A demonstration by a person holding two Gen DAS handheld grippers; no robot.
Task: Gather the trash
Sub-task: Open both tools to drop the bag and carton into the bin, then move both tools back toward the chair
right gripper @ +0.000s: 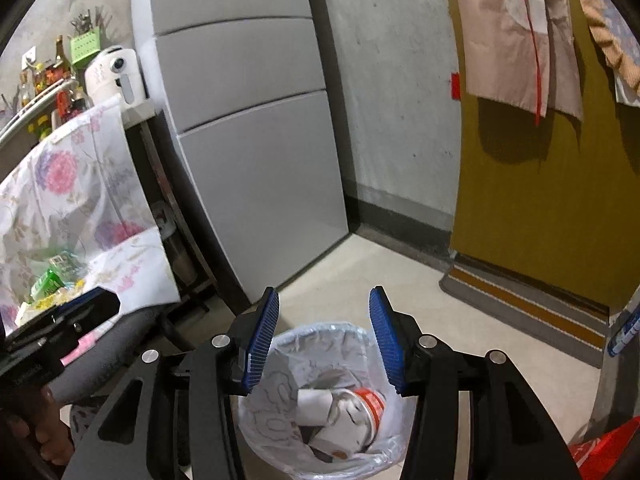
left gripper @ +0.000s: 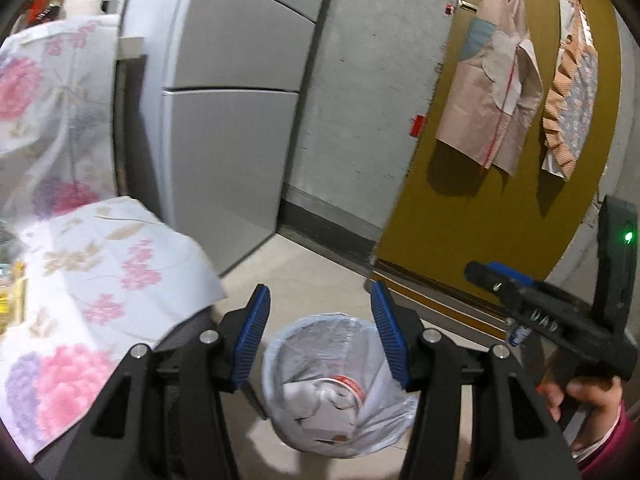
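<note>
1. A floral tablecloth (left gripper: pixel 100 280) draped the table edge at nine o'clock in the left wrist view, with a grey refrigerator (left gripper: pixel 232 100) at eleven o'clock.
2. The left gripper (left gripper: pixel 320 336) hung with its jaws apart and nothing between the blue pads.
3. The trash bin (left gripper: pixel 340 392), lined with a white plastic bag, stood on the floor at six o'clock below both grippers; a crumpled paper cup (right gripper: pixel 352 420) with a red rim lay inside.
4. The right gripper (right gripper: pixel 324 336) likewise had its jaws spread and empty above the bin.
5. A mustard door (right gripper: pixel 540 180) with hanging aprons (right gripper: pixel 520 40) stood at two o'clock.
</note>
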